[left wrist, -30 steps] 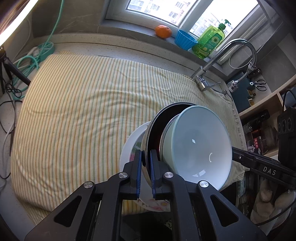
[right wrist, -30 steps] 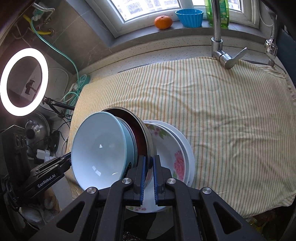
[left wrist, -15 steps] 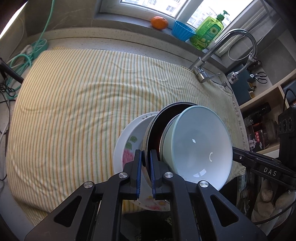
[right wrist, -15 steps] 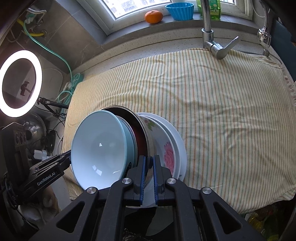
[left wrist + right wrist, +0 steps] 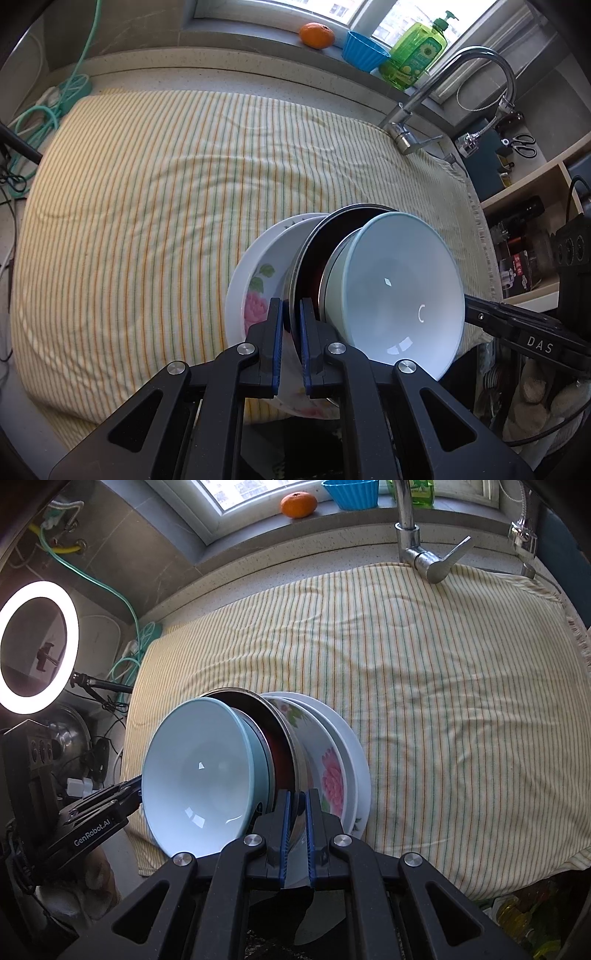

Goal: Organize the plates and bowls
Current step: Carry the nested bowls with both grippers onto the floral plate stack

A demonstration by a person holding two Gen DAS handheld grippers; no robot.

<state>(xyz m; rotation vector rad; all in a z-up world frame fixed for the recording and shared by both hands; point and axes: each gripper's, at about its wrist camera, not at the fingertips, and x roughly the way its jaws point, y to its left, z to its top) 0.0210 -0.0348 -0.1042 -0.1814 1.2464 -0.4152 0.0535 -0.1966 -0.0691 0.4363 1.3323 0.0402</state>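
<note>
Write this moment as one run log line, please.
left gripper: shut on metal bowl rim | right gripper: shut on same rim | light blue bowl nested inside

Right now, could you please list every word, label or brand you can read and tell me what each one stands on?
"DAS": on the black gripper body at right in the left wrist view.
"GenRobot.AI": on the black gripper body at left in the right wrist view.
Green soap bottle label: too small to read.
Boxes on the shelf: print blurred.

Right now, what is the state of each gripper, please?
Left gripper: shut on the rim of the metal plate.
Right gripper: shut on the rim of the same metal plate.
</note>
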